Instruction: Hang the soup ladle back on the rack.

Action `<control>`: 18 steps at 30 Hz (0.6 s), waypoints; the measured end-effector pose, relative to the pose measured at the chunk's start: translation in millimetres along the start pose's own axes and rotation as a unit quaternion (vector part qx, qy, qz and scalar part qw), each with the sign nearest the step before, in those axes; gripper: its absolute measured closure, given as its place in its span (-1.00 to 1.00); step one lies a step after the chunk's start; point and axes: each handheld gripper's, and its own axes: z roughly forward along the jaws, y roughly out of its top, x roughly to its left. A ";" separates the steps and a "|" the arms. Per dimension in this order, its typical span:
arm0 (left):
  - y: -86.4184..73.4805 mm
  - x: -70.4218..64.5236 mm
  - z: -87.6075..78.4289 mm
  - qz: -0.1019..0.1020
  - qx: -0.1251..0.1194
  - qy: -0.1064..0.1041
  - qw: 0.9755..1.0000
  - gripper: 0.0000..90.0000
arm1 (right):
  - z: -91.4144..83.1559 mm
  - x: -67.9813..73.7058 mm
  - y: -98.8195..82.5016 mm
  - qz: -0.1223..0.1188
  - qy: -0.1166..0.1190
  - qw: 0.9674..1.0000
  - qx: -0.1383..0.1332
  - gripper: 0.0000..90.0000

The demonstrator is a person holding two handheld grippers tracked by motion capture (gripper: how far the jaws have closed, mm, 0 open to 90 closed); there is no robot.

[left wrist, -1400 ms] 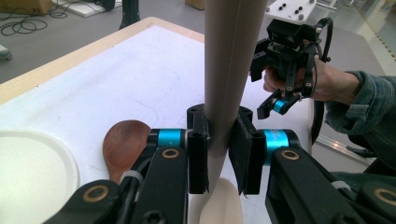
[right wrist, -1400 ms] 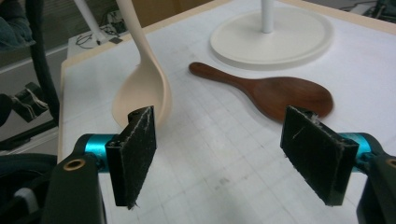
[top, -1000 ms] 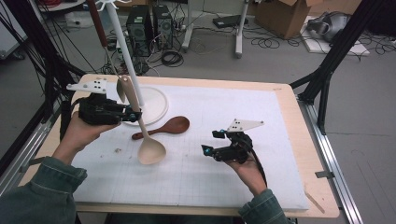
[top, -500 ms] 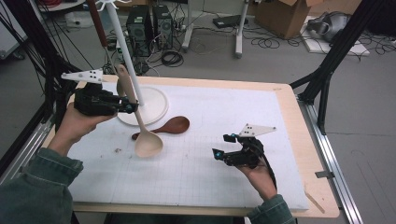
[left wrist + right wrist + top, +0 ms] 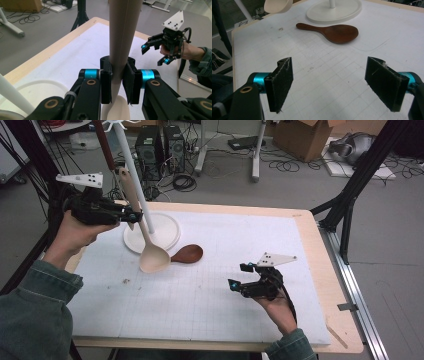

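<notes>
Between the left gripper's (image 5: 117, 82) fingers (image 5: 106, 83) sits the pale spoon's (image 5: 145, 242) handle, clamped, its bowl hanging below them above the bench (image 5: 310, 227), beside the white stand (image 5: 152, 232). Ahead of the right gripper's (image 5: 334, 86) fingers (image 5: 283, 82), spread wide with nothing between, lies the dark spoon (image 5: 332, 31) on the bench.

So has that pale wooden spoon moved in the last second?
Yes. The pale wooden spoon, clamped in the left gripper, has risen and shifted toward the white stand's base; its bowl now overlaps the rim.
</notes>
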 end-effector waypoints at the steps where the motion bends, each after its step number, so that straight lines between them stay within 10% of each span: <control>1: 1.3 0.6 0.5 -0.002 -0.004 -0.001 1.000 0.72 | 0.0 -0.1 0.0 0.000 0.000 1.000 0.000 -0.51; 18: 38.4 24.0 7.8 -0.007 0.002 0.035 0.999 0.72 | -2.8 -5.8 7.1 -0.003 0.004 1.000 -0.018 -0.51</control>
